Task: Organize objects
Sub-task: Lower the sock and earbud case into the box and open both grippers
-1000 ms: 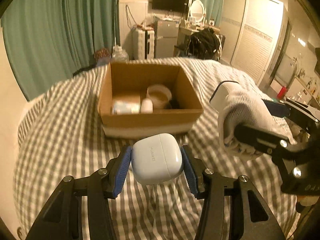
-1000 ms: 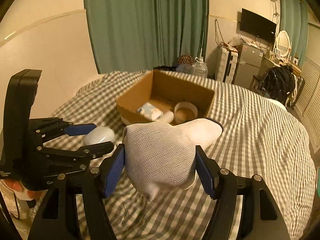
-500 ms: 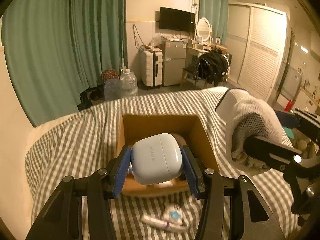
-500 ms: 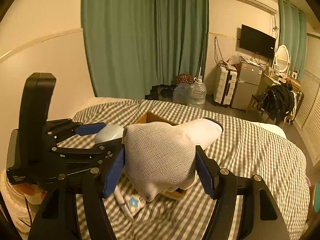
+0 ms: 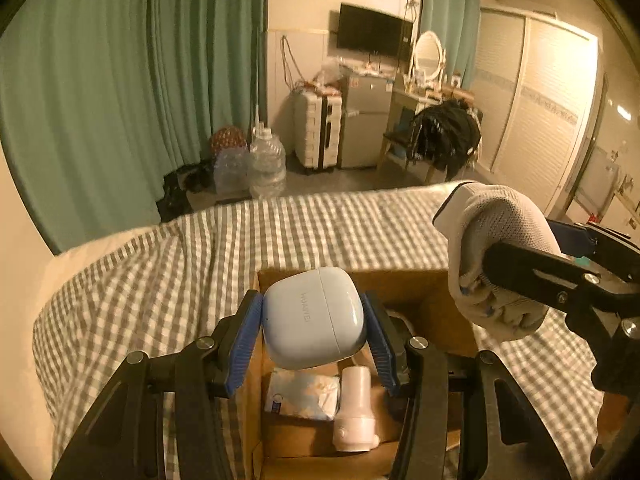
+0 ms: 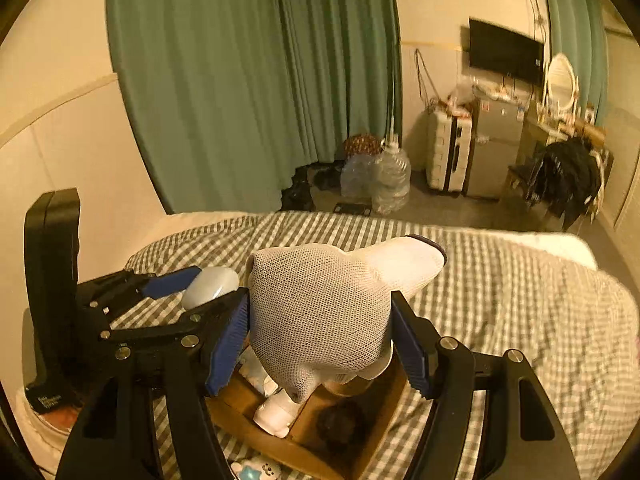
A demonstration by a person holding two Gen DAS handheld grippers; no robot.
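Note:
My left gripper is shut on a pale blue earbud case and holds it above the open cardboard box on the checked bed. My right gripper is shut on a white mesh sock, also above the box. Each gripper shows in the other's view: the case at the left, the sock at the right. Inside the box lie a wrapped packet and a small pinkish-white bottle.
The grey-checked bed cover spreads around the box. A small patterned item lies on the cover by the box's near side. Green curtains, water jugs, a suitcase and a wardrobe stand beyond the bed.
Both grippers rose and moved forward, from in front of the box to over its opening. The case and the sock stayed gripped.

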